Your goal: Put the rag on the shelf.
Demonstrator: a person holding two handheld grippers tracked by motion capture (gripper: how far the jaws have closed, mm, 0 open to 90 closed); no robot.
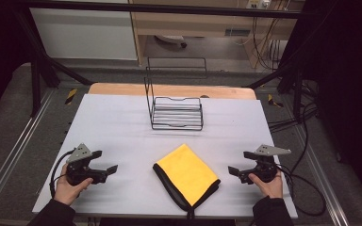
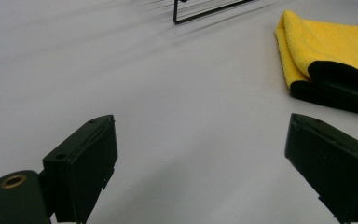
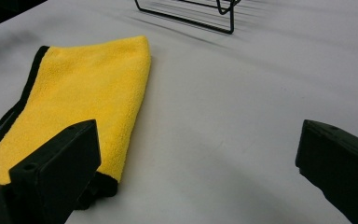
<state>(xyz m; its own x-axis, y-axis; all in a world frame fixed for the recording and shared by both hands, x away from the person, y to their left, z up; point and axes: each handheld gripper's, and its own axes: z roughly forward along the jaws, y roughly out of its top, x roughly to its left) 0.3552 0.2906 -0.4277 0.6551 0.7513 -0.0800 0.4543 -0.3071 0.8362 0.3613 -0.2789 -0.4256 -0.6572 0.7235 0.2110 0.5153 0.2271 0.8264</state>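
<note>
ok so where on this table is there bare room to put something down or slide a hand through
The table is bare left of the wire rack, back to the far edge, and likewise to its right. Open strips lie between the yellow cloth and the left gripper, and between cloth and right gripper. The tightest gap is between rack and cloth.

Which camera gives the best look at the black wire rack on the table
The high view: the wire rack shows whole there, with its tall back frame and slatted base, standing beyond the yellow towel. The left gripper view catches just a bottom corner at its top edge; the right gripper view shows part of the base rim.
</note>
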